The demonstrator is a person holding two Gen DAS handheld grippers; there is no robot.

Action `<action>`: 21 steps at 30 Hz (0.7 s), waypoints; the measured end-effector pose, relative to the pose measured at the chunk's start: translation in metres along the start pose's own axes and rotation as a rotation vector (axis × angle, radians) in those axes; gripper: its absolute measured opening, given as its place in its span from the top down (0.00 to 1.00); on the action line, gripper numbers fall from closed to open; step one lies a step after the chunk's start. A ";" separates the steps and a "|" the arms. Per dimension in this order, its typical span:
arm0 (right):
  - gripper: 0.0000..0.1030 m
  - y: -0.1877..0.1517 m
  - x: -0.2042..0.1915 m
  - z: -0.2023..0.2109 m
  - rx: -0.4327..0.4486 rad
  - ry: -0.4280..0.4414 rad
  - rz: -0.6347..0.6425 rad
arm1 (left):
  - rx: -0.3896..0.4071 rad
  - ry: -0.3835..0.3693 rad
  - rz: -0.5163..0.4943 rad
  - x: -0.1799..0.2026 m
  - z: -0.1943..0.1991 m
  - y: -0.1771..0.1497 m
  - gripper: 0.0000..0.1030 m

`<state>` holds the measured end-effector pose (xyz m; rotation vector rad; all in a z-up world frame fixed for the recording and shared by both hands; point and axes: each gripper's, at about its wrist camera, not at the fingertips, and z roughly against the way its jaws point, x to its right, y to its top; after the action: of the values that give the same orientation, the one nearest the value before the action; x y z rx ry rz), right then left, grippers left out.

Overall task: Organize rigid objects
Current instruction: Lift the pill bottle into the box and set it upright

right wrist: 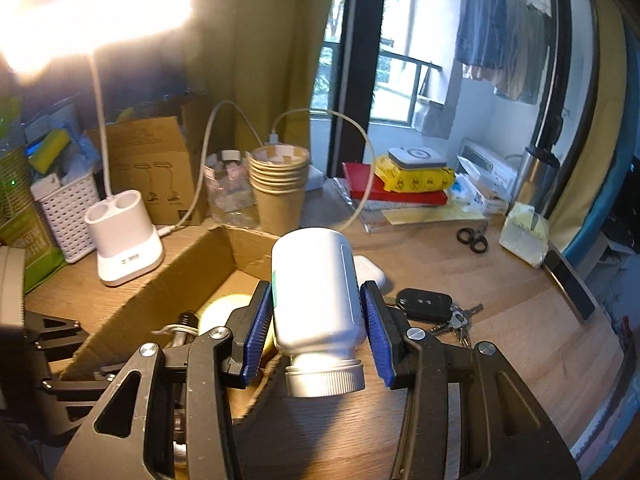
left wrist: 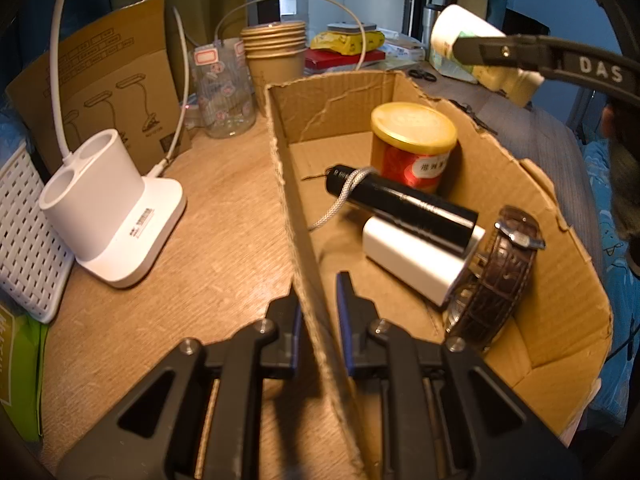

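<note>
Right wrist view: your right gripper [right wrist: 318, 330] squeezes a white bottle [right wrist: 316, 292] between its blue pads [right wrist: 258, 332]. The bottle lies along the fingers, silver cap [right wrist: 325, 378] toward you and flat bottom pointing away. It hangs over the near right edge of the cardboard box [right wrist: 160, 292]. The car key [right wrist: 424, 304] lies on the tabletop [right wrist: 500, 320] just right of it.

Left wrist view: your left gripper [left wrist: 318, 320] is pinched tight on the box's left wall [left wrist: 292, 208]. Inside, a red can [left wrist: 412, 146] stands in the far corner. A black tube [left wrist: 400, 208] lies across a white block [left wrist: 416, 264], and a brown watch [left wrist: 500, 276] leans on the right wall.
</note>
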<state>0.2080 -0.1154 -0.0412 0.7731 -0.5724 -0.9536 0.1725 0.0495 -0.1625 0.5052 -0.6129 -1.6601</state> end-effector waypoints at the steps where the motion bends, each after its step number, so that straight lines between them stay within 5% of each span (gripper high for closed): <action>1: 0.54 0.001 -0.002 0.001 0.002 0.004 0.005 | 0.000 0.000 0.000 0.000 0.000 0.000 0.84; 21: 0.54 0.013 -0.056 -0.013 -0.018 0.119 0.058 | 0.000 0.000 0.000 0.000 0.000 0.000 0.84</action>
<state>0.1976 -0.0578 -0.0439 0.7874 -0.4790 -0.8528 0.1725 0.0495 -0.1624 0.5057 -0.6127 -1.6602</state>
